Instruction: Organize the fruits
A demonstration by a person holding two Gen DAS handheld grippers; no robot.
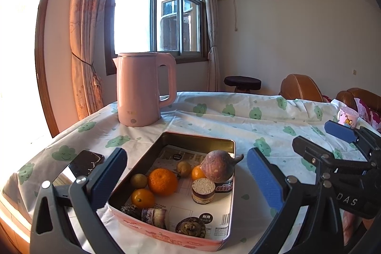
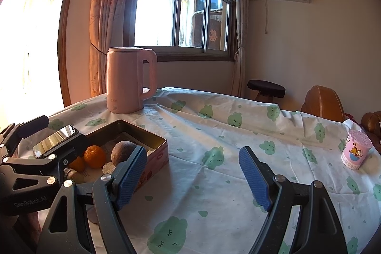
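- Both tools are held spread and empty: the left gripper (image 1: 185, 179) is aimed at the tin (image 1: 229, 182), the right gripper (image 2: 193, 174) over bare tablecloth (image 2: 214, 130).
- The fruit lies in the tin: a large orange (image 1: 162, 181), smaller ones and a brown root (image 1: 218, 166) crowded together.
- Neighbouring fruit could be knocked or pinched by a wide approach.
- The round orange could slip from the pads if gripped off-centre.
- The kettle (image 1: 142, 89) could be struck on a high lift.
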